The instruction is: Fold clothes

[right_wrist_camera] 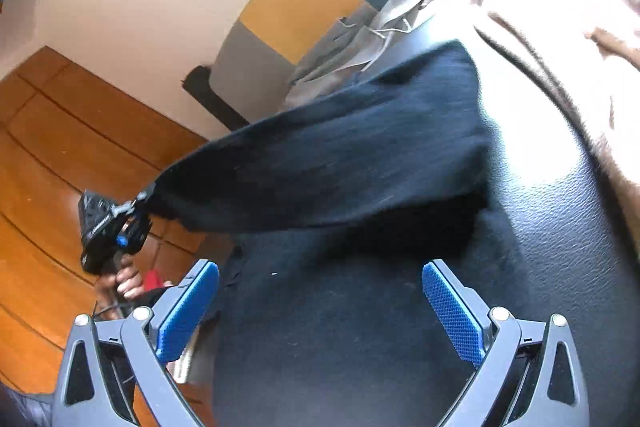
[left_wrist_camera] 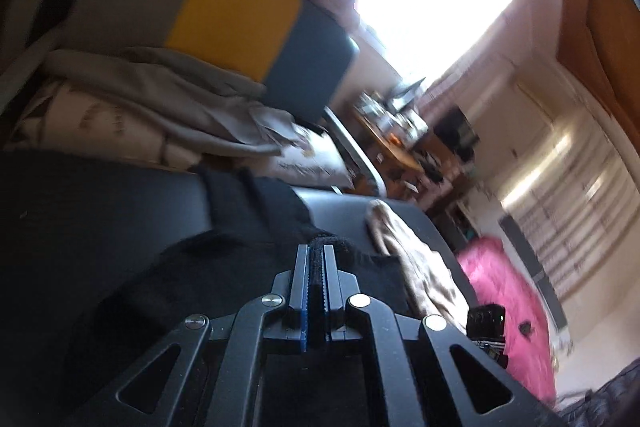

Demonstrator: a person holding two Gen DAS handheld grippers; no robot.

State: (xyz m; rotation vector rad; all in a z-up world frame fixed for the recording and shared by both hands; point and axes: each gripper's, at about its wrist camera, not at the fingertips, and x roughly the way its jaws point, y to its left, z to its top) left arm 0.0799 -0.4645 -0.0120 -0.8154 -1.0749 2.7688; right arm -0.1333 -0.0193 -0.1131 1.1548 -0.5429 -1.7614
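The supporting surface is a black leather-textured cushion (right_wrist_camera: 560, 235). A black garment (right_wrist_camera: 340, 327) lies spread on it, with one part raised off the surface. A beige cloth (right_wrist_camera: 560, 39) lies on the cushion beside the black garment. A grey-beige fabric pile (left_wrist_camera: 160, 95) rests at the far edge, against a grey, yellow and dark-blue backrest (left_wrist_camera: 236, 15).

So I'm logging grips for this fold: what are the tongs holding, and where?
The left tongs pinch the black garment by its edge, lifting it. The right tongs stand open, holding nothing.
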